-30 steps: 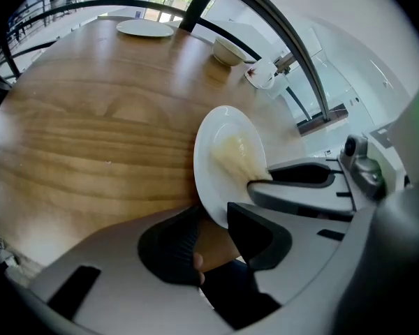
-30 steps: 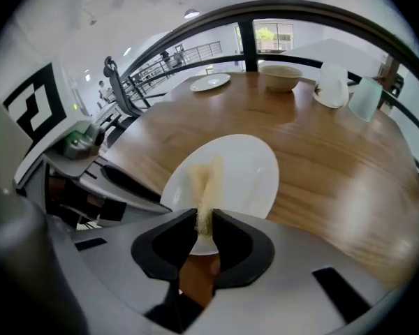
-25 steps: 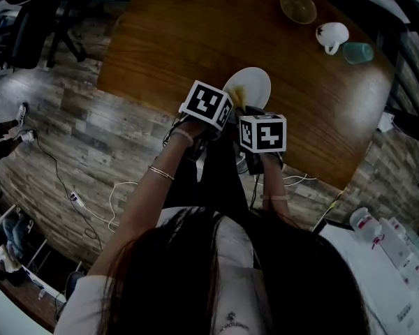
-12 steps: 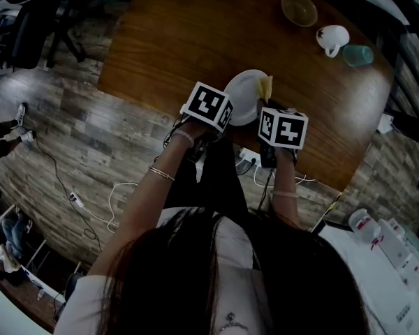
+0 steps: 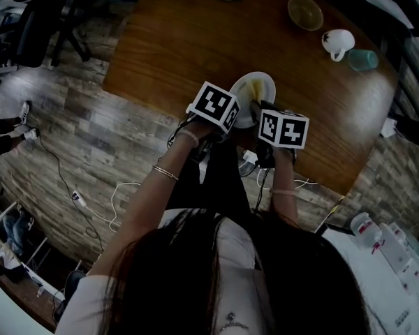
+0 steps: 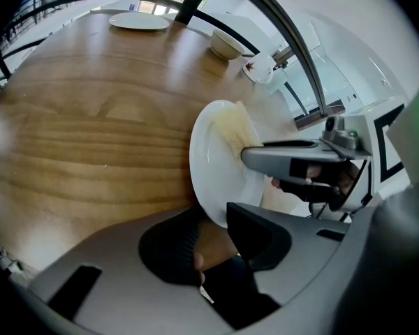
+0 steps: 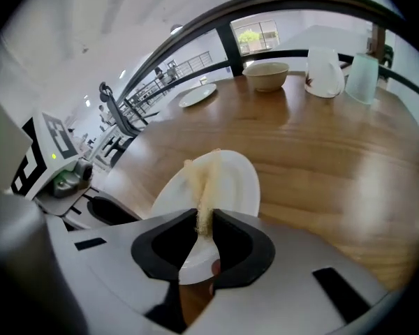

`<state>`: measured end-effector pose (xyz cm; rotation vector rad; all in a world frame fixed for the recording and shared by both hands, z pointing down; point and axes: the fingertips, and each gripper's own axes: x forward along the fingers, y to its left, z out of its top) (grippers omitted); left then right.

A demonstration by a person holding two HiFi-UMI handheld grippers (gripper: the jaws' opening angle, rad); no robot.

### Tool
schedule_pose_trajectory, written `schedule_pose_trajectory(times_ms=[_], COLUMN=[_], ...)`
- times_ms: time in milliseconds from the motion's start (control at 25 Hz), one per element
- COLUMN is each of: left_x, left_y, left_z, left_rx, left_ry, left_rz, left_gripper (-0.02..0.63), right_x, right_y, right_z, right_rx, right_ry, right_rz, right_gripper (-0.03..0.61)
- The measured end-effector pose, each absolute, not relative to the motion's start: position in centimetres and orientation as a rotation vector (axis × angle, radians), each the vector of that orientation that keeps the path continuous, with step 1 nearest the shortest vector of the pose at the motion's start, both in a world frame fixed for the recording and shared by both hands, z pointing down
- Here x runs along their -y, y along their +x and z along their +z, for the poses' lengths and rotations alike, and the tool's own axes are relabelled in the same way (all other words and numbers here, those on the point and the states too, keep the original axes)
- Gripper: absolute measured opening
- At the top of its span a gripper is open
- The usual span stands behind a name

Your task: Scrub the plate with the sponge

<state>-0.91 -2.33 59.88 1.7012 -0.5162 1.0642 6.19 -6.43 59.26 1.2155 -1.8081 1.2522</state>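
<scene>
Wooden and round, the table carries the white plate close to its edge at 6 o'clock, I think so that both arms reach it easily. The left gripper comes to the plate from about 8 o'clock and is clenched on the rim. In my judgement this is to stop the plate from sliding or turning while it is rubbed. The yellow sponge lies over the middle of the plate, its free end touching the white surface. The right gripper enters from about 5 o'clock and pinches the near end of the sponge thin between its jaws, a firm hold that lets it push the sponge across. Far away at 1 and 2 o'clock stand a bowl, a white mug and a green cup, well apart from the work.
</scene>
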Motion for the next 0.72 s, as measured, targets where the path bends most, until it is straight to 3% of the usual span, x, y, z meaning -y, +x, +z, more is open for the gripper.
schedule_pose_trajectory(times_ms=[320, 720], left_x=[2.3, 2.4], left_y=[-1.0, -0.9], left_z=[59.9, 59.9], left_rx=[0.514, 0.483], left_ry=[1.697, 1.681], left_rz=[1.072, 1.08], left_gripper=[0.129, 0.126], right_x=[9.8, 7.7], right_y=[11.2, 1.7], right_z=[57.7, 58.5], right_rx=[1.728, 1.939], right_ry=[1.431, 1.024], right_rz=[1.128, 1.188], right_gripper=[0.084, 0.084])
